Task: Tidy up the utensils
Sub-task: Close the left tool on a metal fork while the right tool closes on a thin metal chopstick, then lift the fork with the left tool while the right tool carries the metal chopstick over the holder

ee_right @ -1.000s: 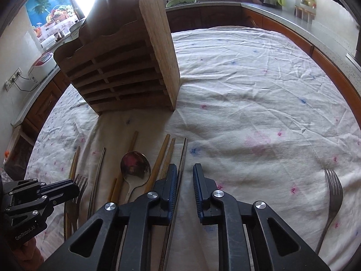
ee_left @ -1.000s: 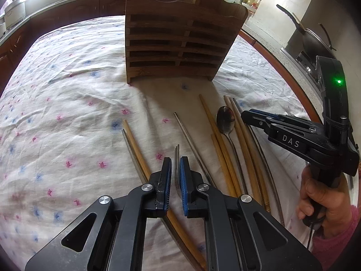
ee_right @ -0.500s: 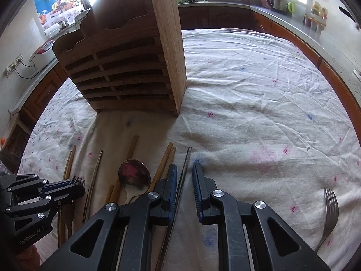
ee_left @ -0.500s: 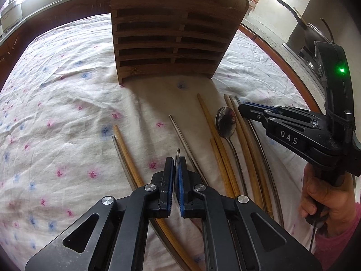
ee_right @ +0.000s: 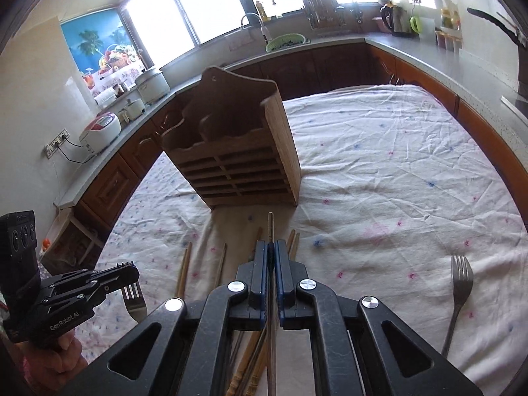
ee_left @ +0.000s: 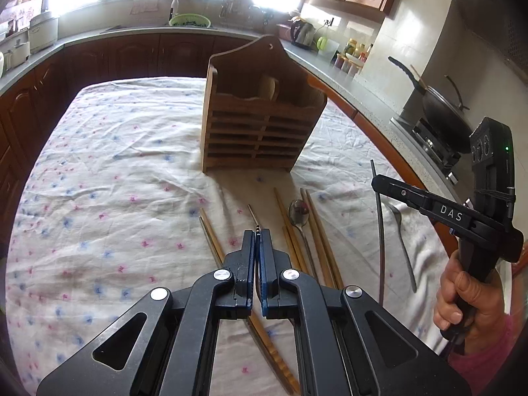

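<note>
The slotted wooden utensil holder stands upright on the flowered cloth. My left gripper is shut on a metal fork; its tines poke out beyond the fingers, lifted off the cloth. My right gripper is shut on a thin metal chopstick, which hangs tilted above the table. On the cloth in front of the holder lie a steel spoon and several wooden chopsticks. A second fork rests off to the right.
The table's cloth is wrinkled. A kitchen counter wraps around the table, with a wok on the stove at right, a green bowl by the sink, and rice cookers at left. A hand grips the right tool.
Both grippers closed, the left on the fork and the right on the metal chopstick, then rose off the cloth with them. Both views have pulled back from the table.
</note>
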